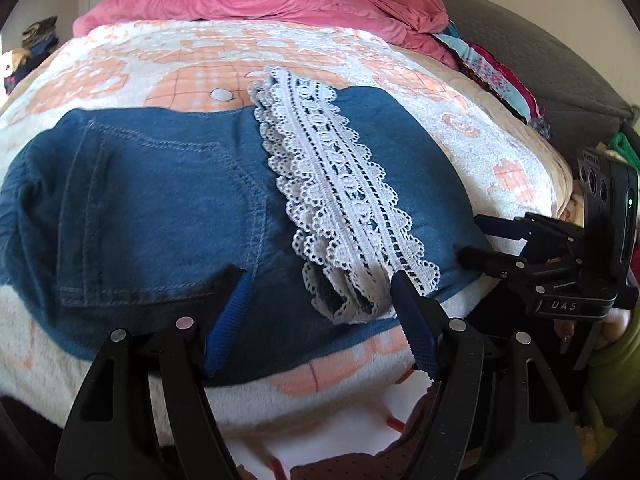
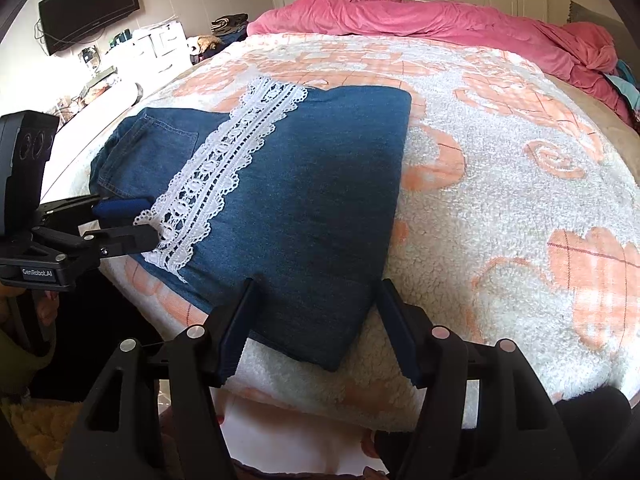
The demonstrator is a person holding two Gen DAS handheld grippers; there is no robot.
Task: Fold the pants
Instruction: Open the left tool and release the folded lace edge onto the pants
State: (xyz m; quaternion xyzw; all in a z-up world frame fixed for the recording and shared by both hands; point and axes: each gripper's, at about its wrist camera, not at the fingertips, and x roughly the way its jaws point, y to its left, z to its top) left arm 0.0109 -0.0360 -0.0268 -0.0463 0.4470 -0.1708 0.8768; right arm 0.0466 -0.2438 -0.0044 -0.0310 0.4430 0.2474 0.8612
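Note:
The blue denim pants [image 1: 168, 200] lie folded flat on the bed blanket [image 1: 460, 128], with a white lace hem [image 1: 344, 200] laid across the top; they also show in the right wrist view [image 2: 312, 184], with the lace [image 2: 224, 168] on their left part. My left gripper [image 1: 316, 280] is open, its fingers spread over the near edge of the denim by the lace end. My right gripper [image 2: 316, 288] is open over the near right corner of the fold. Each gripper shows in the other's view: the right one [image 1: 480, 236] and the left one [image 2: 136, 220]. Neither holds cloth.
The bed has a white and peach fleece blanket [image 2: 500, 200]. A pink duvet [image 2: 420, 16] is bunched at the far side. Colourful clothes [image 1: 492, 72] lie at the right edge by a grey headboard [image 1: 540, 40]. A TV [image 2: 88, 4] and a cluttered desk [image 2: 132, 48] stand at the left.

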